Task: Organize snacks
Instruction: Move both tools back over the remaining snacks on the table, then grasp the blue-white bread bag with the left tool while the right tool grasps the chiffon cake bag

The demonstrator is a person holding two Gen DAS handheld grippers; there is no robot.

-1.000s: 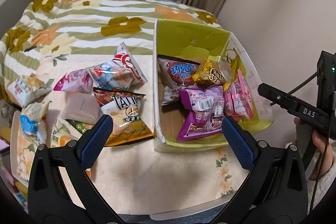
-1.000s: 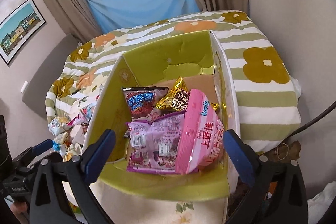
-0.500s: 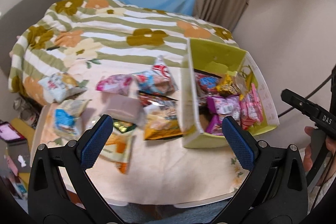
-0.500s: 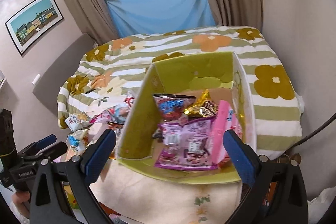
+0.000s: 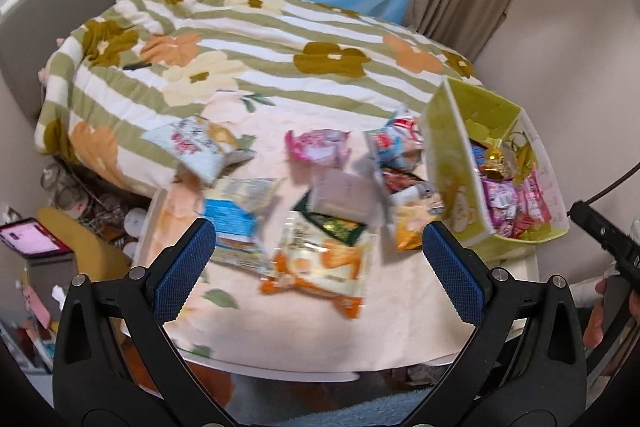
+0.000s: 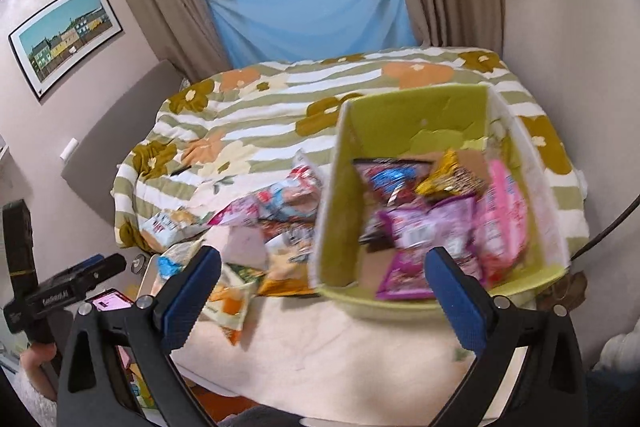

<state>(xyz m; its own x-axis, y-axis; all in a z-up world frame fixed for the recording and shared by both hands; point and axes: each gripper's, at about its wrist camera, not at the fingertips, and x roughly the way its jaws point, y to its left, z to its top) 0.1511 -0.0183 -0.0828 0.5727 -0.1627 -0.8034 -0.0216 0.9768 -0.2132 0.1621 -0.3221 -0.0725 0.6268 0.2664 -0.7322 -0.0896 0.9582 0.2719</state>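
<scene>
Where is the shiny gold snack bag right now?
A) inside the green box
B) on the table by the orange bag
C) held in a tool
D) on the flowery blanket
A: the shiny gold snack bag lies among other packets inside the green box; both tools are open and empty.

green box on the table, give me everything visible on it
The green box is an open-topped, lime-green carton that looks like cardboard, with pale outer walls and a brown floor. It stands upright at the right end of the table, on the floral cloth. Inside lie several snack bags: pink, purple, gold and a dark red one. More loose bags lie on the cloth along its left wall. Neither gripper touches it.
</scene>
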